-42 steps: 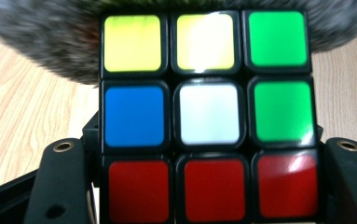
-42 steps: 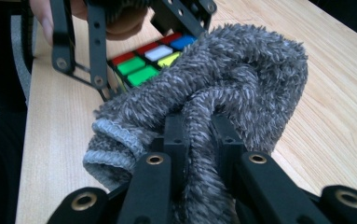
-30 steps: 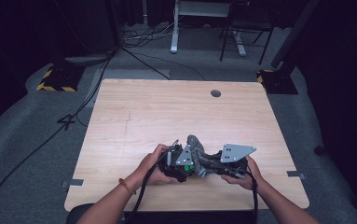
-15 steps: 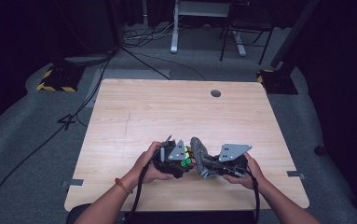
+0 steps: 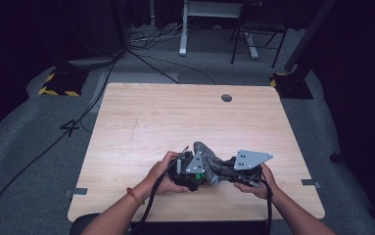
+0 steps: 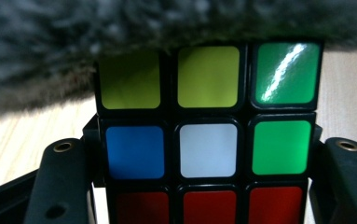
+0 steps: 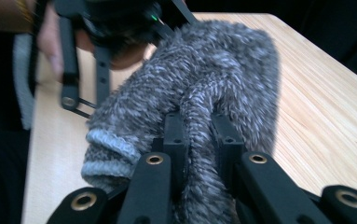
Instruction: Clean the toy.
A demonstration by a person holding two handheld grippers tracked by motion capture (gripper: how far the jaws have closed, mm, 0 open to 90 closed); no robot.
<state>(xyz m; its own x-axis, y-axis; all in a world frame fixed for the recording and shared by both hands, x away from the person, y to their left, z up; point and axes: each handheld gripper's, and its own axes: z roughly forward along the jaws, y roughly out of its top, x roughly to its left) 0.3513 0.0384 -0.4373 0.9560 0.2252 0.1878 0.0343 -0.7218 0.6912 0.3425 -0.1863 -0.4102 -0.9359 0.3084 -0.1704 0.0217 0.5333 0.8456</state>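
A Rubik's cube (image 6: 209, 140) with yellow, green, blue, white and red stickers sits clamped between the jaws of my left gripper (image 6: 206, 151). A fuzzy grey sock (image 6: 120, 42) hangs right over the cube's top edge. My right gripper (image 7: 198, 123) is shut on a fold of the sock (image 7: 213, 70), near its ribbed cuff (image 7: 106, 156). In the high view both grippers meet near the table's front edge: left gripper (image 5: 195, 172) with a bit of the cube (image 5: 200, 176) showing green, right gripper (image 5: 222, 171), and the sock (image 5: 205, 152) bunched between them.
The wooden table (image 5: 175, 117) is bare behind the hands, with a round cable hole (image 5: 226, 98) at the far side. Dark floor with cables, a yellow-black striped block (image 5: 58, 83) and stand legs (image 5: 185, 44) surrounds the table.
The left hand has turned, so its grey plate now faces up and the cube's colours are mostly hidden from above. Both hands stayed at the same spot.
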